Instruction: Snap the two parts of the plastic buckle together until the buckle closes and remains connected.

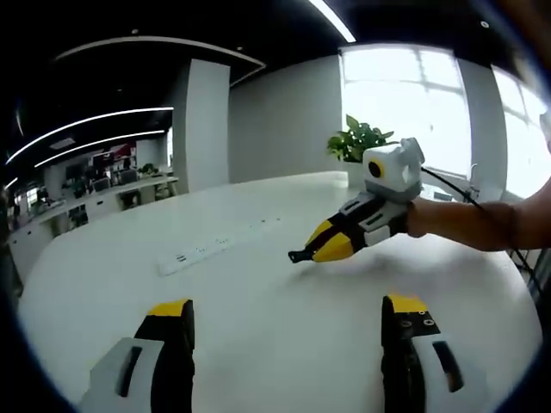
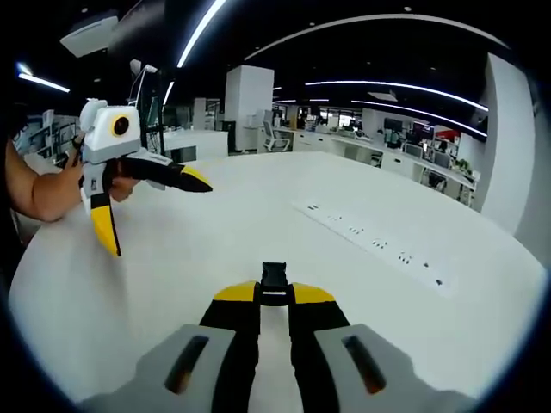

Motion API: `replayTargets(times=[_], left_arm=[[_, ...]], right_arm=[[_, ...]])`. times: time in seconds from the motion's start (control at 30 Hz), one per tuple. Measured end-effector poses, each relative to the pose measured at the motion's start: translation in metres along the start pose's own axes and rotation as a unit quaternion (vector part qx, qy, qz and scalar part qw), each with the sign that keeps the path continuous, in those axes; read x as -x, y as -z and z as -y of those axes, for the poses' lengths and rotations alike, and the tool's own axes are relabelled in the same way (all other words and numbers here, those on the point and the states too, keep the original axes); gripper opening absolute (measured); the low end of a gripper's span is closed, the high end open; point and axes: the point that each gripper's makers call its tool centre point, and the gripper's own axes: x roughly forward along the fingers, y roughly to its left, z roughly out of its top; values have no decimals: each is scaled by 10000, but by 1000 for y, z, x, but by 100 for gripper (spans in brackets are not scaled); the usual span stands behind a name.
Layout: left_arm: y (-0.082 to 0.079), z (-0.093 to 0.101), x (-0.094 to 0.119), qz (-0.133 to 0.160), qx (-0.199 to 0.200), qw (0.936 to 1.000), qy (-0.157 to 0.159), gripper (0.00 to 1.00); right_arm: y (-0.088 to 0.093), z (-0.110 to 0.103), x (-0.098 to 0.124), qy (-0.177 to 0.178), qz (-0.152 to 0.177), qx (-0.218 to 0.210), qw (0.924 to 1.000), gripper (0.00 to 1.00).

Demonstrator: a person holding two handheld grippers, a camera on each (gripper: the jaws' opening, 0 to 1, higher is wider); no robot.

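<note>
**Right tool pinches a buckle part; left tool spread wide**

In the right gripper view, the right tool has its jaws pressed together on a small black buckle part, which sticks out just past the yellow tips, above the white tabletop. Ahead of it and to the left, the left tool is held in a hand, its two yellow-tipped jaws splayed far apart with nothing between them. Ahead and to the right of the right tool, a white power strip lies flat on the tabletop, well apart from both tools.

In the left gripper view, the left tool shows the same spread: its jaws rise at either side with bare tabletop between them. Ahead and slightly right, the right tool comes in from the right, held by a hand, its tips closed on something dark and small whose shape I cannot make out here. The power strip lies ahead to the left. A potted plant stands beyond the right tool by the window.
</note>
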Motion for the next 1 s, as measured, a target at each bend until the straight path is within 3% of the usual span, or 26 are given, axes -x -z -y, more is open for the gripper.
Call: replayTargets(times=[1.0], left_arm=[[2, -2, -2, -6, 32, 10000, 25, 91]], right_arm=[[-4, -4, -10, -213, 48, 127, 9997, 11]])
